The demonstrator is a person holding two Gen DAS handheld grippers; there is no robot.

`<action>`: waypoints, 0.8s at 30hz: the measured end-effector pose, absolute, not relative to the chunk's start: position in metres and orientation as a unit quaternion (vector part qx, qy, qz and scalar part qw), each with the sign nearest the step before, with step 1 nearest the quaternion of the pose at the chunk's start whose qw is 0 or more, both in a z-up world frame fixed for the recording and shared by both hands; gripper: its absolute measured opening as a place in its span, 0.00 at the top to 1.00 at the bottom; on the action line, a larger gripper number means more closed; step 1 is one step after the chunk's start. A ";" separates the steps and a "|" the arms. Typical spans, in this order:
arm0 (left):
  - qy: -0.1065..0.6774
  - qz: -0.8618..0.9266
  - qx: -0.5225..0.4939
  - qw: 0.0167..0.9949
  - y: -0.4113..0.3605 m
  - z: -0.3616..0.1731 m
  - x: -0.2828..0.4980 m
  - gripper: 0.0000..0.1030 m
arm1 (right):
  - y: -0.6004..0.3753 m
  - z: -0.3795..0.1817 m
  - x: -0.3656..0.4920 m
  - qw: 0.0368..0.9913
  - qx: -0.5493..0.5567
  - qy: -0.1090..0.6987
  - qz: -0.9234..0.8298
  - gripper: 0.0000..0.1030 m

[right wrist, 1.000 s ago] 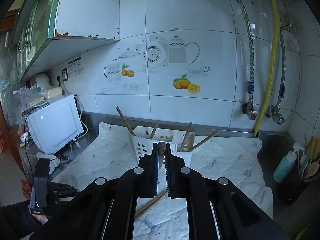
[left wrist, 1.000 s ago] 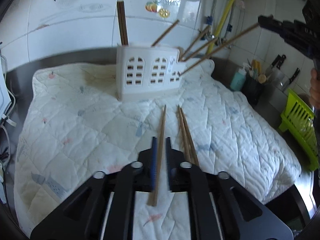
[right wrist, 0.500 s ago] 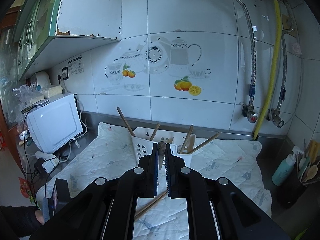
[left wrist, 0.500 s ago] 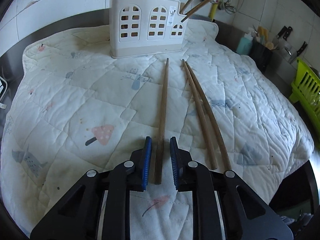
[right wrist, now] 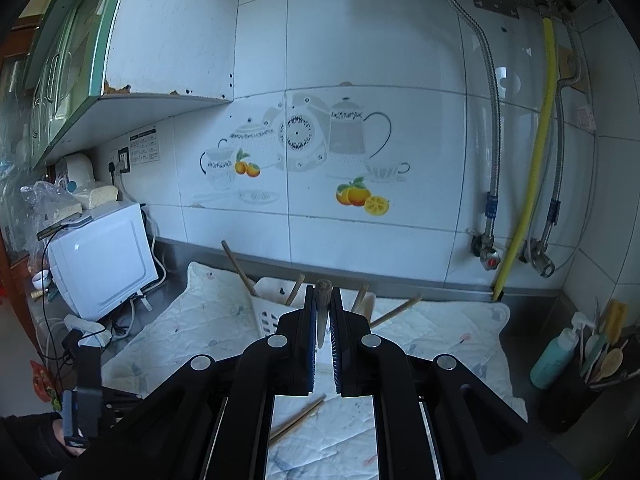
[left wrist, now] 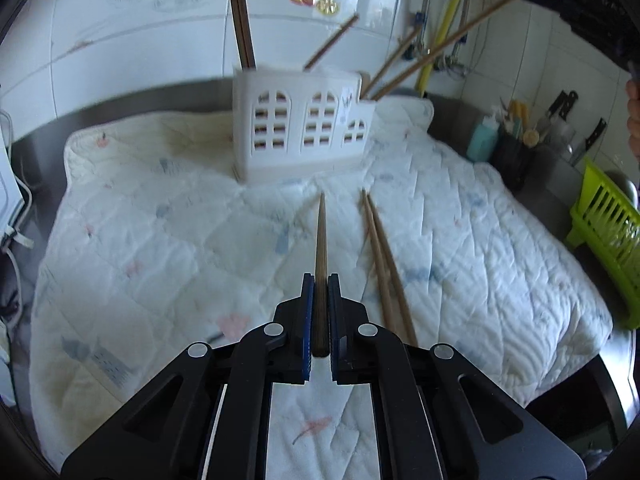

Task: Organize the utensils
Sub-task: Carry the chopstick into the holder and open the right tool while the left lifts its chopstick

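A white quilted mat covers the steel counter. My left gripper is clamped on one chopstick, its tip aimed at the white utensil holder ahead. Two loose chopsticks lie just to the right. My right gripper pinches another chopstick end above the holder; a green rack sits far right.

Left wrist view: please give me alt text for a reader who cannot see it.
The left gripper is shut on a wooden chopstick that points toward a white utensil holder standing on a quilted white mat. Two more chopsticks lie on the mat to the right, and several stand slanted in the holder.
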State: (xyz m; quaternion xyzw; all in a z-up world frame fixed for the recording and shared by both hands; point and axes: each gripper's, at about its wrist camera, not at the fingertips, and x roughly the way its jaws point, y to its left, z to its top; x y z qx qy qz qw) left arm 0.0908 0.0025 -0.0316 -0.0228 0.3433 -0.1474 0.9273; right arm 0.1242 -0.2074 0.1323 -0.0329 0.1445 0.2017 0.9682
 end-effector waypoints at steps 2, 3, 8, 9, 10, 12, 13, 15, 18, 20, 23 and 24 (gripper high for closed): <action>0.329 -0.145 -0.025 0.933 0.005 -0.019 0.093 0.95 | -0.208 0.140 0.129 0.969 -0.032 0.140 0.201 0.94; 0.324 -0.145 -0.030 0.934 0.007 -0.013 0.095 0.95 | -0.208 0.145 0.131 0.970 -0.033 0.138 0.199 0.94; 0.303 -0.142 -0.039 0.942 0.011 0.010 0.104 0.95 | -0.204 0.161 0.151 0.973 -0.050 0.137 0.181 0.94; 0.298 -0.142 -0.040 0.943 0.012 0.015 0.106 0.95 | -0.203 0.162 0.157 0.973 -0.053 0.139 0.176 0.94; 0.295 -0.142 -0.040 0.944 0.012 0.019 0.107 0.95 | -0.202 0.163 0.165 0.973 -0.056 0.144 0.172 0.94; 0.288 -0.141 -0.037 0.947 0.012 0.026 0.110 0.95 | -0.200 0.162 0.180 0.971 -0.055 0.158 0.173 0.94; 0.285 -0.142 -0.036 0.947 0.012 0.028 0.111 0.95 | -0.199 0.160 0.187 0.970 -0.054 0.164 0.173 0.94; 0.279 -0.143 -0.031 0.949 0.011 0.035 0.114 0.95 | -0.193 0.155 0.203 0.967 -0.060 0.180 0.170 0.94; 0.274 -0.144 -0.024 0.951 0.009 0.041 0.120 0.95 | -0.184 0.144 0.223 0.962 -0.067 0.202 0.170 0.94; 0.271 -0.143 -0.021 0.952 0.008 0.047 0.124 0.95 | -0.181 0.136 0.235 0.960 -0.064 0.212 0.168 0.93; 0.264 -0.143 -0.015 0.954 0.007 0.057 0.130 0.95 | -0.182 0.128 0.243 0.960 -0.052 0.214 0.172 0.88; 0.261 -0.143 -0.012 0.955 0.006 0.060 0.132 0.95 | -0.183 0.127 0.243 0.961 -0.048 0.211 0.173 0.85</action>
